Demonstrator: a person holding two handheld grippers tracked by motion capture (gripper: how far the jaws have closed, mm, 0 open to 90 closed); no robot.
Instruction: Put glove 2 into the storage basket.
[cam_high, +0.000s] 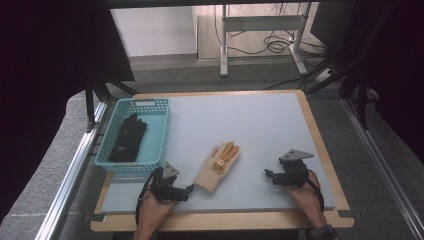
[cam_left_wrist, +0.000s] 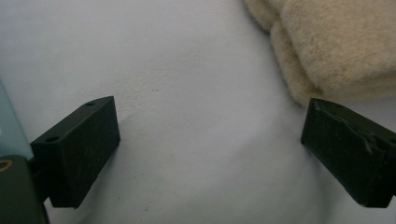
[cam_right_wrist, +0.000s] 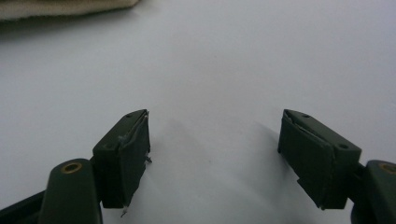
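A cream knitted glove (cam_high: 218, 166) with orange fingertips lies flat on the grey table top (cam_high: 250, 125), near the front middle. Its cuff (cam_left_wrist: 336, 46) fills the upper right of the left gripper view. My left gripper (cam_high: 189, 190) rests low on the table just left of the cuff, jaws wide apart and nothing between them (cam_left_wrist: 210, 149). My right gripper (cam_high: 269, 176) stands to the right of the glove, apart from it, open over bare table (cam_right_wrist: 215, 154). The glove's edge (cam_right_wrist: 60, 7) shows at the top left of the right gripper view.
A turquoise plastic basket (cam_high: 152, 106) stands at the table's left side with a black glove (cam_high: 127, 137) lying in it. The table has a wooden rim (cam_high: 320, 145). Metal rails run along both sides, and a desk frame stands beyond the far edge.
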